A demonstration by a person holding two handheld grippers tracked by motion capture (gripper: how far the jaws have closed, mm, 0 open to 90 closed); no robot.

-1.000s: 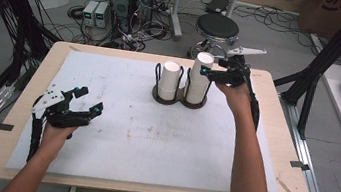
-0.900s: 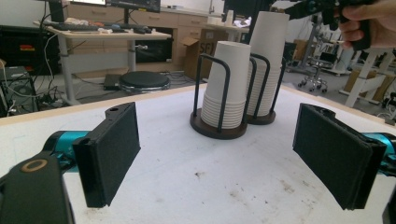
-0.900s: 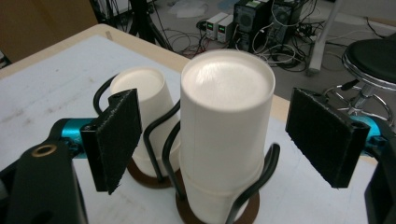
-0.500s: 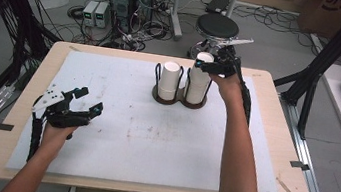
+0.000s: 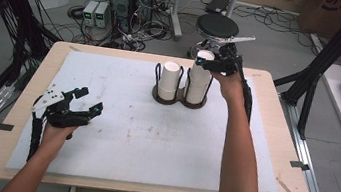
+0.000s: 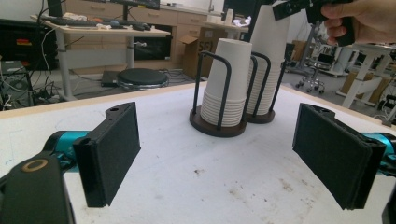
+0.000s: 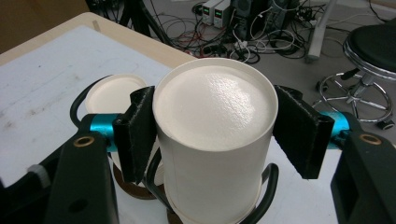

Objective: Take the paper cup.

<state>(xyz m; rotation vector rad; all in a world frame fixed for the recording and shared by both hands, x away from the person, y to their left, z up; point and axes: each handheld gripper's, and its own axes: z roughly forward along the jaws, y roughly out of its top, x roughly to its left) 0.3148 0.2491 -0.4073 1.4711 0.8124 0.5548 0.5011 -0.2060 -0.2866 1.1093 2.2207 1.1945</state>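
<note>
Gripping the top cup (image 7: 212, 140) of the right-hand stack, the right gripper (image 5: 212, 63) has just been closing, and its fingers (image 7: 137, 133) now press on opposite sides of that upturned white paper cup just under its flat base. In the right gripper view the cup sits squarely between the two black pads, with the rest of its stack (image 5: 199, 82) below them inside a black wire holder (image 7: 261, 196). Just beyond the left pad in that view lies the round top of the second stack (image 7: 116, 93), lower than the held cup.

From above, both stacks stand upside down, side by side and touching, in the twin holder (image 5: 179, 99) on the far middle of the desk (image 5: 152, 139), which is covered by a white sheet. The right hand (image 5: 228, 81) reaches the cup from the person's side.

Well apart from the stacks, at the near left of the desk, the left gripper (image 5: 87, 105) hangs over the sheet with its fingers (image 6: 109, 151) spread wide and nothing between them. Its own view looks level across the desk at the two stacks, the nearer one (image 6: 229, 84) ringed by the holder's wire loops.
</note>
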